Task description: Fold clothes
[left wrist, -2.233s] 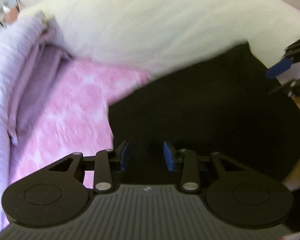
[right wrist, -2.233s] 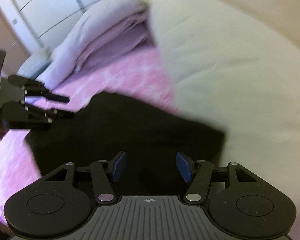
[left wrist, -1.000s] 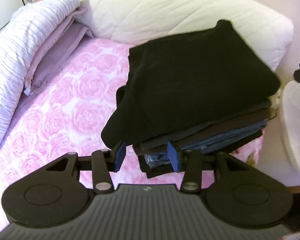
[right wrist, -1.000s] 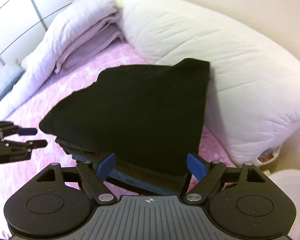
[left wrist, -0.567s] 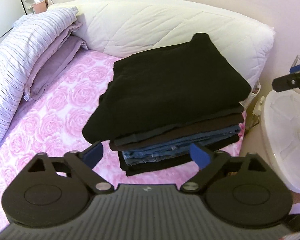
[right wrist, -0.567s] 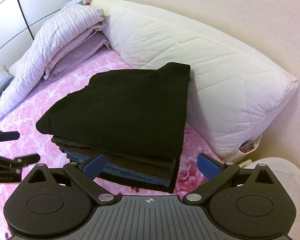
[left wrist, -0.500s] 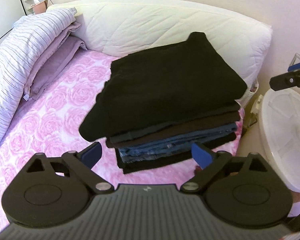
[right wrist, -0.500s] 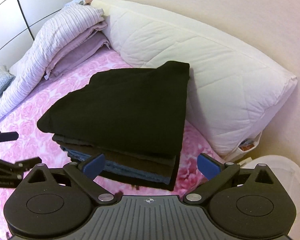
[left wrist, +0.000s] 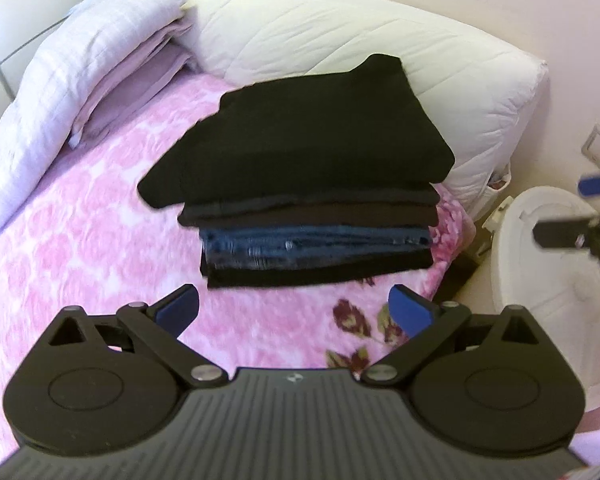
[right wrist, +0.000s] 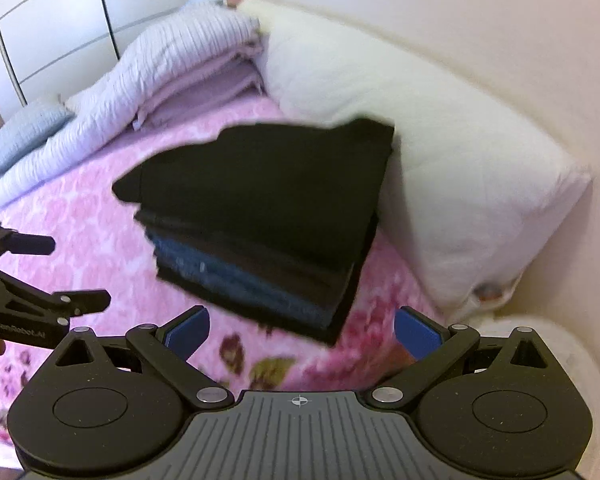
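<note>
A stack of folded clothes (left wrist: 312, 184) (right wrist: 268, 216) rests on the pink rose bedspread (left wrist: 80, 240) (right wrist: 84, 216) near the bed's corner. A black garment lies on top, with dark brown, blue denim and black layers beneath. My left gripper (left wrist: 294, 310) hangs open, short of the stack's front edge, holding nothing. My right gripper (right wrist: 300, 330) is open too, back from the stack's near corner and empty. The left gripper's fingers (right wrist: 40, 272) show at the left edge of the right wrist view. The right gripper's fingers (left wrist: 572, 220) show at the right edge of the left wrist view.
A white quilted duvet (left wrist: 340, 36) (right wrist: 440, 152) lies behind the stack along the wall. A folded lilac striped blanket (left wrist: 80, 68) (right wrist: 160, 68) runs along the bed's left side. A round white lidded bin (left wrist: 548, 288) stands beside the bed's corner. Wardrobe doors (right wrist: 52, 20) are at the far left.
Both grippers have opened wide and drawn back from the stack, which now looks smaller and farther away. The black garment lies released on top of the stack.
</note>
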A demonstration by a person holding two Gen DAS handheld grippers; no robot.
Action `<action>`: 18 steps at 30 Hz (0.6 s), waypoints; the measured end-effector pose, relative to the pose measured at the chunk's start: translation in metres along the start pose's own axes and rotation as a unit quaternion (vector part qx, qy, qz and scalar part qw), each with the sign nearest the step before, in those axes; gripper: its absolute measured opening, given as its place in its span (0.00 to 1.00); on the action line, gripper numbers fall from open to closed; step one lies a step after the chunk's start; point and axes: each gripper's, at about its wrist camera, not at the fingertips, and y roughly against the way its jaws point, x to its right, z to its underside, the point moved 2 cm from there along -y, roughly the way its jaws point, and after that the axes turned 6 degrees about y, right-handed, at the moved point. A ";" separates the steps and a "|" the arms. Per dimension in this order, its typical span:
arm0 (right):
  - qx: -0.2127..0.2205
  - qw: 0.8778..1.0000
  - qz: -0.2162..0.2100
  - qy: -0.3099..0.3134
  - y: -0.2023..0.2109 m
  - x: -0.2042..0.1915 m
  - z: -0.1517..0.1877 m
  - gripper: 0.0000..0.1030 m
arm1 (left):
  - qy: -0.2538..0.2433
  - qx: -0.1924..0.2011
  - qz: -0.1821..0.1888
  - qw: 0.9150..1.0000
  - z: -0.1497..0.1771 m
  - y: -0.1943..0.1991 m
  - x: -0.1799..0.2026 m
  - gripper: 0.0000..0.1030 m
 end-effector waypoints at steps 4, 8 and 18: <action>-0.028 1.000 -0.005 -0.012 0.004 0.000 0.008 0.99 | 0.011 -0.007 -0.003 1.000 0.008 0.010 0.004 0.96; -0.030 0.999 0.006 -0.028 0.012 -0.006 0.011 0.99 | 0.004 0.001 -0.006 1.000 0.007 0.021 0.004 0.96; -0.024 0.997 0.031 -0.068 0.033 -0.038 0.011 0.99 | -0.012 0.006 -0.001 1.000 0.028 0.046 -0.024 0.91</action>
